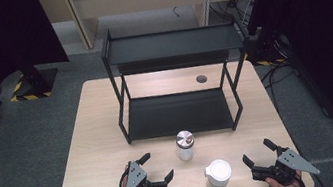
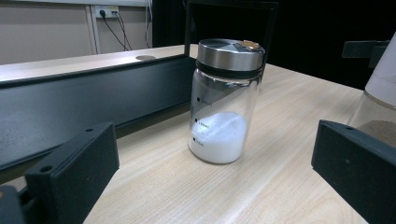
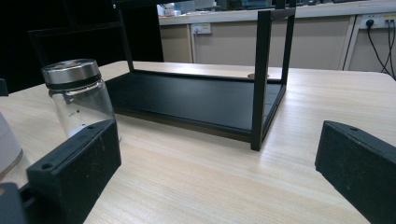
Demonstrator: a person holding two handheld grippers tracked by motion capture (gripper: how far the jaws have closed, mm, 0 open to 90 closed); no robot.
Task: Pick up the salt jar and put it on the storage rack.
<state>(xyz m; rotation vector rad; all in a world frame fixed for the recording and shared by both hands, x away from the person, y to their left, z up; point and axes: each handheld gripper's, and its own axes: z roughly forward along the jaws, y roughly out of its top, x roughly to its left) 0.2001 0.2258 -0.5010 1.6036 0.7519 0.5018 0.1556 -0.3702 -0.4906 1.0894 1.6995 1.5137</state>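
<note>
Nearest, the left gripper (image 1: 158, 166) and right gripper (image 1: 260, 154) are resting at the table's (image 1: 97, 150) near edge, each with jaws spread wide and gripping nothing. Between them, a white-lidded jar (image 1: 218, 172) is standing just inside the right gripper's reach. Slightly farther, the steel-capped glass jar (image 2: 223, 100) is sitting ahead of the left jaws, untouched, holding white powder in its lower third. Only the left gripper view is revealing that powder and brownish grains in the white-lidded jar. Beyond, the black rack (image 1: 177, 112) is standing with both shelves bare.
</note>
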